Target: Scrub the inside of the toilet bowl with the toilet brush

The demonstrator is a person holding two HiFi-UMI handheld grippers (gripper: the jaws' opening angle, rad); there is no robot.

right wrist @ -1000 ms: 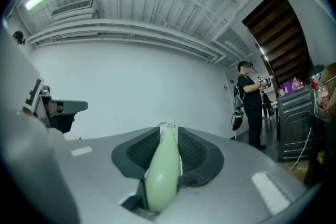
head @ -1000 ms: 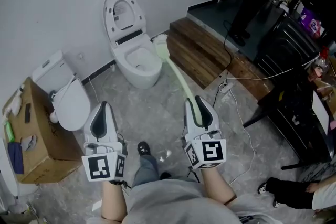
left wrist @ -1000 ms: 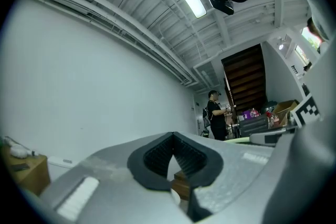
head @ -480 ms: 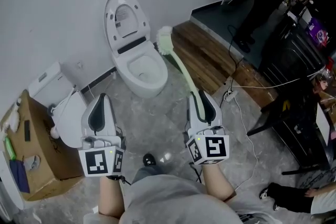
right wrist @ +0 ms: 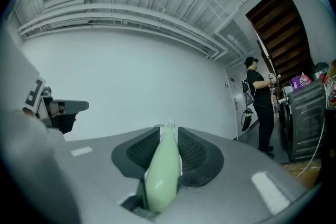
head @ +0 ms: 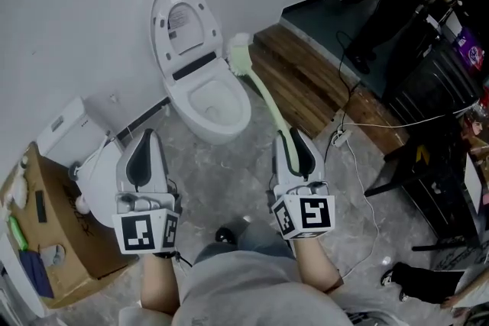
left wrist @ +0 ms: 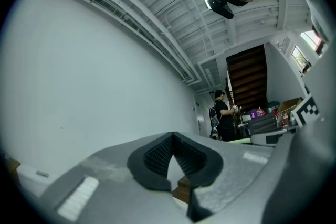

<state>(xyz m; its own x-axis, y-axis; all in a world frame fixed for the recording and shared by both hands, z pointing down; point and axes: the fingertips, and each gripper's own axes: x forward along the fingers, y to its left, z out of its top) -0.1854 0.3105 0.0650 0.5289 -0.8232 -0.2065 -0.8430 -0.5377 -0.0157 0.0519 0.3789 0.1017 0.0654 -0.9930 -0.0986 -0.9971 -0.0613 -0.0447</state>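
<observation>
While the right claw (head: 294, 140) is clamped on the pale green handle of the toilet brush (head: 263, 99), the bowl is left unscrubbed.
The bristled head is held just beside the right rear rim of the toilet bowl (head: 243, 112), outside it, with the lid (head: 179, 11) raised. The left claw (head: 144, 140) is closed on nothing.

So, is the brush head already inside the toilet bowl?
No, the brush head is outside the toilet bowl, beside its rim.
</observation>
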